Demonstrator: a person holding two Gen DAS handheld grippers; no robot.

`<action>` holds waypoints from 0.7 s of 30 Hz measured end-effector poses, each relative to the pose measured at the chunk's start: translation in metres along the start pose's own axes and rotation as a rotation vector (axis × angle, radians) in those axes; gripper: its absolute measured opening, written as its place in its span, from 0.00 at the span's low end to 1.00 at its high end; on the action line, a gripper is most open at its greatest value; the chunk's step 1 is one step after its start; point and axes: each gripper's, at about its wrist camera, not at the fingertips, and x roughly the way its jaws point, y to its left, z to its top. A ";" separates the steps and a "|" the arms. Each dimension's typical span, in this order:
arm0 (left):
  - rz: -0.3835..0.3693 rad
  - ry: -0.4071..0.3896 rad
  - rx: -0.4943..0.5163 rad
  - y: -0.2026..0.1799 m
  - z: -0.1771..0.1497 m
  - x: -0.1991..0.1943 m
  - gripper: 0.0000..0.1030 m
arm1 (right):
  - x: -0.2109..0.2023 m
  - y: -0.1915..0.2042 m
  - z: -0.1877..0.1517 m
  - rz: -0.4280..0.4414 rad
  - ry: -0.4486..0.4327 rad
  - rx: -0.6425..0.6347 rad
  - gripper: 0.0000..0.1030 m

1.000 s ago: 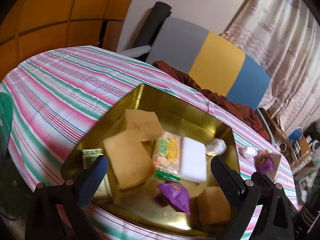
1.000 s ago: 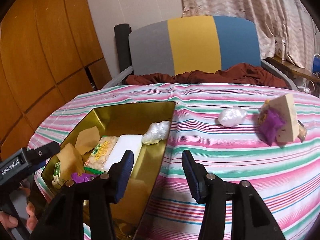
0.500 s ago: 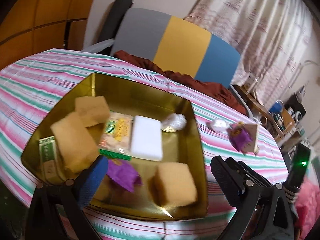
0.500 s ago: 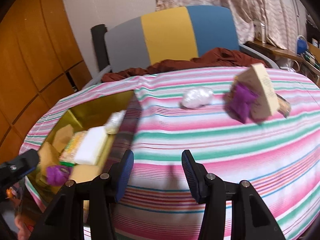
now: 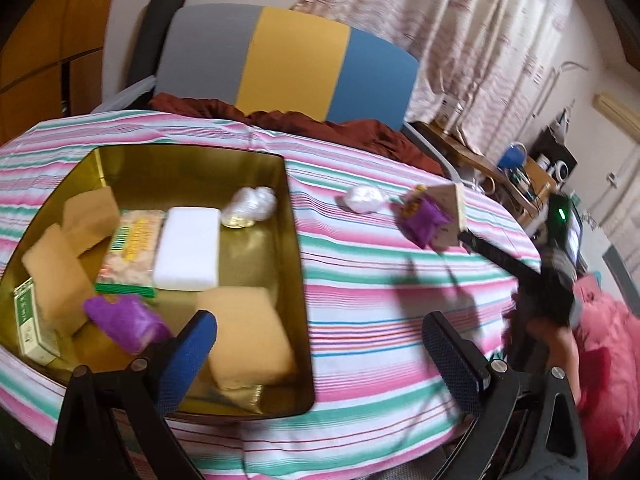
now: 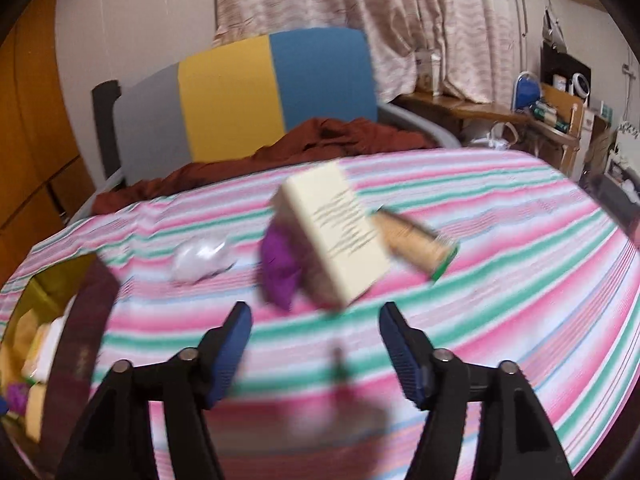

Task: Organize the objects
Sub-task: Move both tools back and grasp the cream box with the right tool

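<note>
**Right tool lines up on the leftover pile**

Here's the right tool, jaws spread wide and carrying nothing, pointed straight at the cluster left out on the striped desk. Right ahead of it: a cream box tipped up on edge, a purple packet pressed against its left side, and a tan tube with a green end lying just behind to the right. A white crumpled wrapper sits apart on the left. The view is blurred, so finer contact is hard to call.

Over on the other side, the left tool is open too, empty, hovering above the near corner of the gold tin. That tin already holds tan blocks, a white slab, a snack pack, a green box, another purple packet and a white wrapper.

The step in hand looks like the reach for the next stray. The purple packet and cream box are nearest between the fingers. What it calls for: commit to one item, descend squarely, close without knocking the leaning box over, then carry across to the tin's free floor.
</note>
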 end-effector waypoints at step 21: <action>0.016 0.092 0.079 -0.037 -0.008 0.027 1.00 | 0.057 -0.032 0.019 0.165 -0.008 0.016 0.50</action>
